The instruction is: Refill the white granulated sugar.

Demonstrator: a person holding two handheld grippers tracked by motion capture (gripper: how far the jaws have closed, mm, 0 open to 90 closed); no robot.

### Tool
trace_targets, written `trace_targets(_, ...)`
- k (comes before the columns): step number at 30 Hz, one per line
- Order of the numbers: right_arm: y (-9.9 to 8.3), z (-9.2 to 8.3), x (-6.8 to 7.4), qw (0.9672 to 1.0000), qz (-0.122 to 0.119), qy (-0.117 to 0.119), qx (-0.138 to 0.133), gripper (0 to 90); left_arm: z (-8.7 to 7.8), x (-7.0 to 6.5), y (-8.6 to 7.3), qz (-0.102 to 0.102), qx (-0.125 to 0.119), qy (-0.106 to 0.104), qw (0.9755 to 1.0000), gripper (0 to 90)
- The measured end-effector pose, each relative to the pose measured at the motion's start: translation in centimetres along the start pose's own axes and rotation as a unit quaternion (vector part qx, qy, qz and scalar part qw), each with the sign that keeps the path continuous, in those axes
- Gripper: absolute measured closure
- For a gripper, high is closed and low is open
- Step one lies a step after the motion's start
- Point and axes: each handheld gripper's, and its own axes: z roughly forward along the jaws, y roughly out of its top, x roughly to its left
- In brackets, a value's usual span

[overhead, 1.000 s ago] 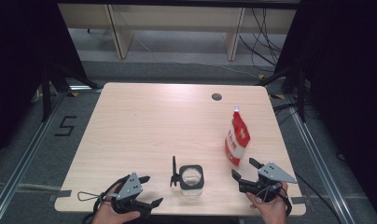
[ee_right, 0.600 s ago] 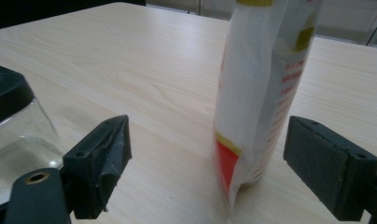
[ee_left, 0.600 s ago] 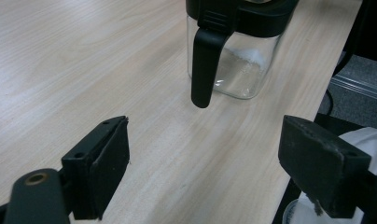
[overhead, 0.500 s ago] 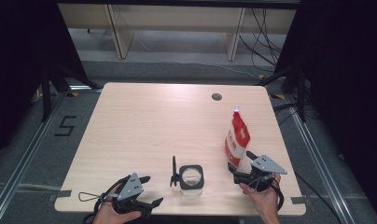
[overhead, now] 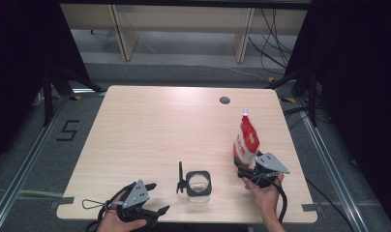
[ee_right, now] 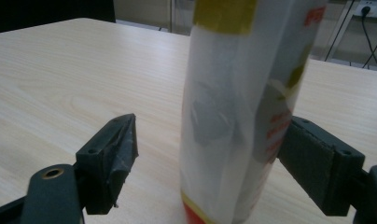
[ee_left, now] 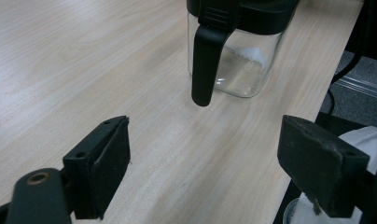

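At lower right of the high view, the right gripper (overhead: 251, 170) was spread around the upright pouch (overhead: 246, 140), not yet clamped; the left gripper (overhead: 152, 198) waited open beside the jar (overhead: 199, 182).

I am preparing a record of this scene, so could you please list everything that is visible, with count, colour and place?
Pouch: one, red and white with a white spout, standing upright on the right part of the table, between the open jaws of the right gripper.
Glass jar: one, clear with a black rim and black handle, near the front edge at the middle; a little white content at the bottom.
Table: one, light wood, with a dark round hole near the far edge.
Floor marking "5": one, black, left of the table.
Cables: several, black, on the floor behind the table.
Left gripper: one, black, front left, jaws open, aimed at the jar.
Right gripper: one, black, front right, jaws open around the pouch.
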Motion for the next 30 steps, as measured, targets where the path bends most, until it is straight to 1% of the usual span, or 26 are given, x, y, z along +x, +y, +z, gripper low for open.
trace_targets(1, 0.0, 0.2, -0.1, 1.0000, -0.002, 0.007, -0.002, 21.2, 0.1, 0.1, 0.0, 0.006, -0.003, -0.004, 1.0000, 16.9)
trace_targets(2, 0.0, 0.3, 0.0, 1.0000, -0.003, 0.002, 0.003, 21.2, 0.1, 0.1, -0.1, 0.000, -0.001, -0.006, 1.0000, 16.9)
trace_targets(3, 0.0, 0.4, 0.0, 1.0000, 0.002, 0.006, 0.002, 21.7, 0.2, 0.0, -0.1, -0.002, -0.003, -0.005, 1.0000, 16.9)
trace_targets(4, -0.1, 0.5, 0.0, 1.0000, -0.002, -0.002, -0.002, 22.5, 0.1, 0.0, -0.1, -0.002, 0.004, -0.007, 1.0000, 16.9)
trace_targets(5, -0.2, 0.6, 0.0, 1.0000, -0.006, -0.005, -0.003, 23.3, 0.2, 0.0, -0.1, -0.001, -0.002, -0.003, 1.0000, 16.9)
trace_targets(6, -0.3, 0.9, 0.0, 0.9998, -0.005, -0.005, -0.016, 23.4, 0.2, 0.0, -0.1, -0.001, -0.003, -0.004, 1.0000, 16.9)
trace_targets(7, -0.2, 0.8, 0.2, 0.9999, -0.001, -0.011, -0.010, 23.6, 0.2, 0.1, 0.0, 0.009, 0.003, -0.007, 0.9999, 16.9)
trace_targets(8, -0.3, 1.1, 0.0, 0.9995, -0.014, -0.018, -0.023, 23.9, 0.2, 0.1, -0.1, 0.005, 0.003, -0.003, 1.0000, 16.9)
trace_targets(9, -0.3, 1.3, 0.0, 0.9995, -0.011, -0.020, -0.023, 23.8, 0.2, 0.0, -0.2, 0.001, 0.004, -0.004, 1.0000, 16.9)
trace_targets(10, -0.4, 1.4, -0.1, 0.9996, -0.008, -0.017, -0.021, 23.9, 0.2, 0.0, -0.2, 0.004, 0.007, -0.003, 1.0000, 16.9)
trace_targets(11, -0.5, 1.5, -0.1, 0.9996, -0.008, -0.021, -0.020, 24.5, 0.2, 0.0, -0.1, 0.006, 0.004, -0.003, 1.0000, 16.9)
trace_targets(12, -0.6, 1.7, -0.2, 0.9994, -0.014, -0.026, -0.017, 25.3, 0.3, 0.0, -0.1, 0.000, -0.002, -0.005, 1.0000, 17.0)
trace_targets(14, -0.8, 1.8, 0.0, 0.9995, 0.011, -0.028, -0.011, 26.0, 0.3, 0.0, -0.2, 0.003, -0.002, -0.006, 1.0000, 17.0)
trace_targets(15, -0.9, 2.1, 0.0, 0.9993, 0.016, -0.029, -0.015, 26.0, 0.2, 0.0, -0.1, 0.003, 0.002, -0.005, 1.0000, 17.0)
trace_targets(16, -0.9, 2.1, -0.2, 0.9995, 0.002, -0.029, -0.009, 26.5, 0.2, 0.0, -0.2, 0.004, 0.003, -0.005, 1.0000, 17.0)
trace_targets(17, -0.9, 2.2, -0.1, 0.9993, 0.012, -0.031, -0.016, 26.9, 0.2, 0.1, -0.1, 0.009, 0.006, -0.003, 0.9999, 17.0)
trace_targets(19, -0.9, 2.3, -0.2, 0.9993, 0.015, -0.026, -0.024, 27.5, 0.3, 0.0, -0.2, 0.003, 0.000, -0.010, 1.0000, 17.0)
trace_targets(20, -0.9, 2.4, -0.2, 0.9993, 0.017, -0.022, -0.024, 27.5, 0.3, 0.0, -0.2, 0.004, 0.004, -0.007, 1.0000, 17.0)
trace_targets(21, -1.0, 2.5, -0.1, 0.9989, 0.020, -0.028, -0.031, 28.1, 0.3, 0.0, -0.2, 0.003, 0.009, -0.014, 0.9999, 17.0)
trace_targets(22, -1.0, 2.5, -0.1, 0.9988, 0.022, -0.029, -0.032, 28.7, 0.3, 0.0, -0.2, 0.005, 0.008, -0.012, 0.9999, 17.0)
trace_targets(24, -0.9, 2.5, -0.2, 0.9989, 0.014, -0.036, -0.027, 29.8, 0.4, -0.1, -0.2, 0.004, 0.001, -0.009, 0.9999, 17.0)
trace_targets(25, -0.9, 2.5, -0.2, 0.9988, 0.013, -0.037, -0.029, 30.2, 0.4, -0.1, -0.2, 0.001, -0.001, -0.009, 1.0000, 17.0)
trace_targets(26, -0.9, 2.6, -0.2, 0.9987, 0.013, -0.035, -0.033, 30.4, 0.4, -0.1, -0.2, 0.006, 0.006, -0.012, 0.9999, 17.0)
trace_targets(27, -0.9, 2.6, -0.1, 0.9988, 0.011, -0.034, -0.034, 30.5, 0.4, -0.1, -0.2, 0.003, 0.006, -0.012, 0.9999, 17.0)
trace_targets(29, -1.0, 2.7, -0.1, 0.9984, 0.015, -0.034, -0.043, 31.1, 0.4, -0.1, -0.2, 0.004, 0.004, -0.012, 0.9999, 17.0)
trace_targets(30, -0.9, 2.6, -0.2, 0.9984, 0.013, -0.036, -0.041, 31.9, 0.5, -0.1, -0.2, -0.001, 0.000, -0.013, 0.9999, 17.0)
